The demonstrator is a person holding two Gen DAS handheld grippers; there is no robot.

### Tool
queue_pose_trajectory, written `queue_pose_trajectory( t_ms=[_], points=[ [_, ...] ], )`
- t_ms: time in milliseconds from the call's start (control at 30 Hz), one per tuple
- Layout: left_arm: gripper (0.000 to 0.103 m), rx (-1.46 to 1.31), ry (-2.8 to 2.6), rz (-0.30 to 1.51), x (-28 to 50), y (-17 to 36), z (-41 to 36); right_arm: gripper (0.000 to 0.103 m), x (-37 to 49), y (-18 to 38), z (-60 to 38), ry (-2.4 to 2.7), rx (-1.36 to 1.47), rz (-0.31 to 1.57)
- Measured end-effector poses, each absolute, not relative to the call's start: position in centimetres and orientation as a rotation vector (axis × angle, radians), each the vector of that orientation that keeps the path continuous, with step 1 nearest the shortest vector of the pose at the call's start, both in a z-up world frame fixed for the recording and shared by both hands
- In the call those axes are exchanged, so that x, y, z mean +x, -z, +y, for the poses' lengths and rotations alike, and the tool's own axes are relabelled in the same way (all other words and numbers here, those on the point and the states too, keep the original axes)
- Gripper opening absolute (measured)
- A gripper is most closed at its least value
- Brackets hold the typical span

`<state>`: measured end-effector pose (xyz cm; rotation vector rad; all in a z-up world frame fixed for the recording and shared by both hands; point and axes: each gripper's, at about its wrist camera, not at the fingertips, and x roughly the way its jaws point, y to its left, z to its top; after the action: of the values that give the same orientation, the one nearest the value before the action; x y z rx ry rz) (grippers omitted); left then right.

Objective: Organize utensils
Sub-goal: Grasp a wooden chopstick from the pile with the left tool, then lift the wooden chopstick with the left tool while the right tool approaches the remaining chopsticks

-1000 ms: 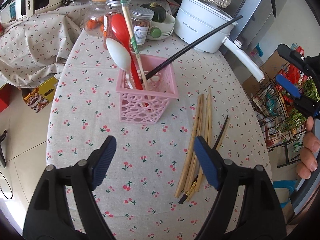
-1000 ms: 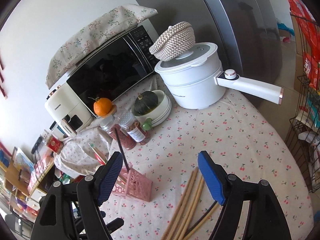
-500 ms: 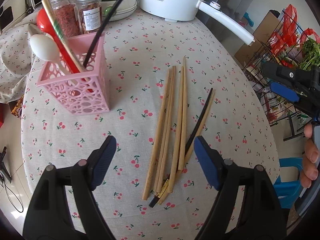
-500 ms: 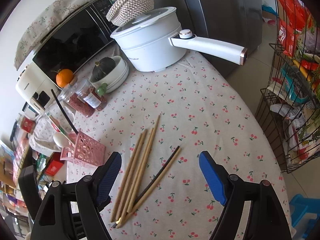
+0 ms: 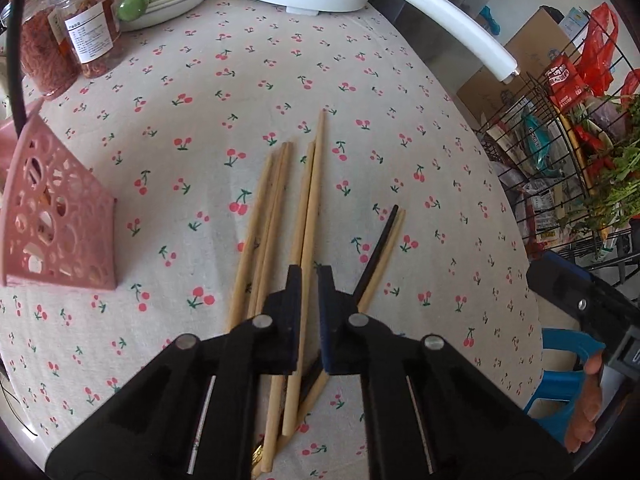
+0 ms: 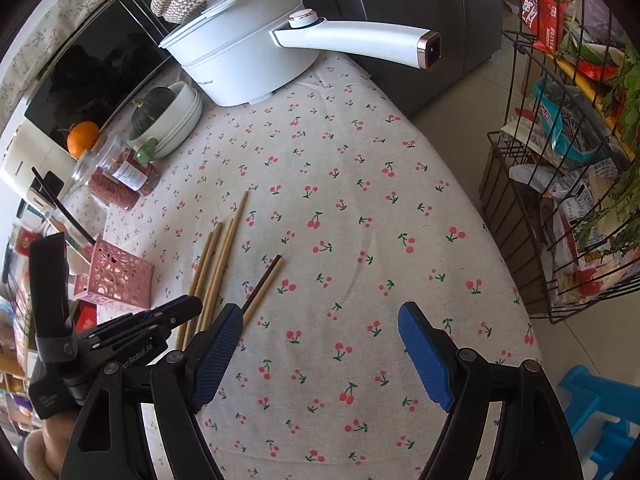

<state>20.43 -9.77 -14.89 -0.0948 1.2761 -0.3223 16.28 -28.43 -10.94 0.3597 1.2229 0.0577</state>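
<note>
**Kid:** Where is there room on your worktop (image 6: 360,208)?

**Helper:** The right half of the cherry cloth is bare, out to the round edge. Past that edge stands a wire rack (image 6: 560,200) full of bags. At the far side sits a white pot (image 6: 236,60), and its long handle (image 6: 360,40) sticks out over the cloth.

**Kid:** And the left side?

**Helper:** That side is crowded. The pink basket (image 5: 56,224) stands there with a black stick in it, and two jars (image 5: 68,48) stand behind it.

**Kid:** Where are the chopsticks?

**Helper:** The wooden chopsticks (image 5: 276,208) lie in a loose bunch in the middle, between the basket and the bare part. A black chopstick (image 5: 378,252) lies at the bunch's right side, touching a wooden one.

**Kid:** What are your fingers doing?

**Helper:** Your left gripper (image 5: 308,280) has just been closing. Its fingers (image 5: 294,300) are nearly together, with wooden chopsticks between them. Your right gripper (image 6: 320,340) is spread wide, holds nothing, and hangs over the bare cloth, just beside the bunch.
</note>
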Motion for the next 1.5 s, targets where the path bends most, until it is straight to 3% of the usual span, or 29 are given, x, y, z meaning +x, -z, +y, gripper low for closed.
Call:
queue_pose_trajectory(
  t_ms=[467, 700, 767, 800, 1500],
  points=[
    [0.008, 0.039, 0.259, 1.339, 23.6, 16.7, -13.9, 0.081, 17.0, 11.2, -29.3, -0.074, 0.381, 1.226],
    [0.019, 0.166, 0.256, 1.378, 25.3, 16.8, -15.9, 0.081, 16.9, 11.7, -30.1, -0.039, 0.393, 1.238],
    [0.018, 0.177, 0.246, 1.374, 25.4, 16.8, -16.1, 0.081, 16.9, 11.9, -30.2, -0.031, 0.398, 1.244],
    [0.009, 0.183, 0.242, 1.367, 25.3, 16.7, -16.2, 0.081, 16.9, 12.0, -30.3, -0.029, 0.399, 1.246],
    [0.008, 0.024, 0.320, 0.926, 12.4, 5.5, -3.5, 0.080, 19.3, 14.0, -21.9, -0.091, 0.373, 1.304]
  ],
)
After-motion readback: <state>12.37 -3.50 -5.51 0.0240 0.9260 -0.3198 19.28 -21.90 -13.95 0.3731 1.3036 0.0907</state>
